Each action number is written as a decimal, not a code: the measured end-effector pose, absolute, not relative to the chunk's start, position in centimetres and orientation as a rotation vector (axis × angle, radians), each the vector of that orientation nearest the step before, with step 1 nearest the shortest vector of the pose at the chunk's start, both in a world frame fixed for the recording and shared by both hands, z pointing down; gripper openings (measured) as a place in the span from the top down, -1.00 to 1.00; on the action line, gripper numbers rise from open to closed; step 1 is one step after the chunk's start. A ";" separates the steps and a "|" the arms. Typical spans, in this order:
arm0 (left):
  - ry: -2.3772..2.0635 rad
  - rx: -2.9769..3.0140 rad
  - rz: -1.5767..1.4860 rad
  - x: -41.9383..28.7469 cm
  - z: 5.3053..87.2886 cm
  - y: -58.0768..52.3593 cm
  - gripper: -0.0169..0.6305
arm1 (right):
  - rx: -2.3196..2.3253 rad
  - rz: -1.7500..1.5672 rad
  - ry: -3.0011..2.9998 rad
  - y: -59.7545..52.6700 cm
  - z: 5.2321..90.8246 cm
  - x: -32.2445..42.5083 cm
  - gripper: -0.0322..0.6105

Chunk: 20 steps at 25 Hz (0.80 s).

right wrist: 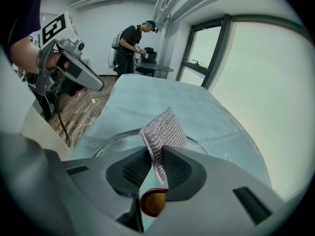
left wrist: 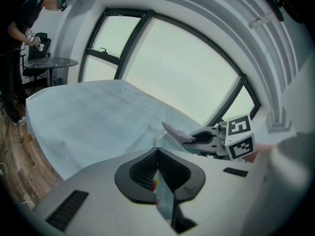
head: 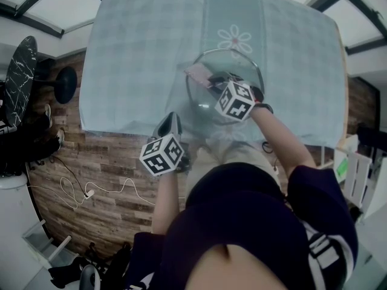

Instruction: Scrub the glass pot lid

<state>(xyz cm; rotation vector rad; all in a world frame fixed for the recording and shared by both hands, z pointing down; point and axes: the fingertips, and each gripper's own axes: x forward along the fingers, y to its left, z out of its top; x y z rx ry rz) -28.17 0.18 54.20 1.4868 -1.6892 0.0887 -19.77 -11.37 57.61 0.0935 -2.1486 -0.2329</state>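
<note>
A mesh cloth [right wrist: 165,129] is clamped in the right gripper [right wrist: 156,157], over the glass pot lid [head: 239,65]. The left gripper [left wrist: 157,162] is clenched beside the lid.

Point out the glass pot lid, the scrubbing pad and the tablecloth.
glass pot lid [head: 242,62], head view, bare glass.
scrubbing pad [right wrist: 165,127], right gripper view, its middle.
tablecloth [head: 145,53], head view, bare cloth.

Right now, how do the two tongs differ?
The left tongs grip the lid by its rim; the right tongs pinch a mesh cloth. The left sit at the lid's near edge; the right reach over its middle. Both are shut on something.
</note>
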 end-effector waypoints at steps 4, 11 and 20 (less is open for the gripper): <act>-1.688 1.491 0.088 -27.8 54.0 0.7 0.94 | 0.087 -0.226 -2.156 -10.4 57.5 -19.6 0.67; -1.694 1.493 0.083 -27.8 54.0 1.8 0.94 | 0.070 -0.232 -2.155 -8.8 57.7 -19.7 0.67; -1.704 1.491 0.070 -28.1 53.4 3.7 0.94 | 0.043 -0.255 -2.133 -6.6 57.8 -19.5 0.67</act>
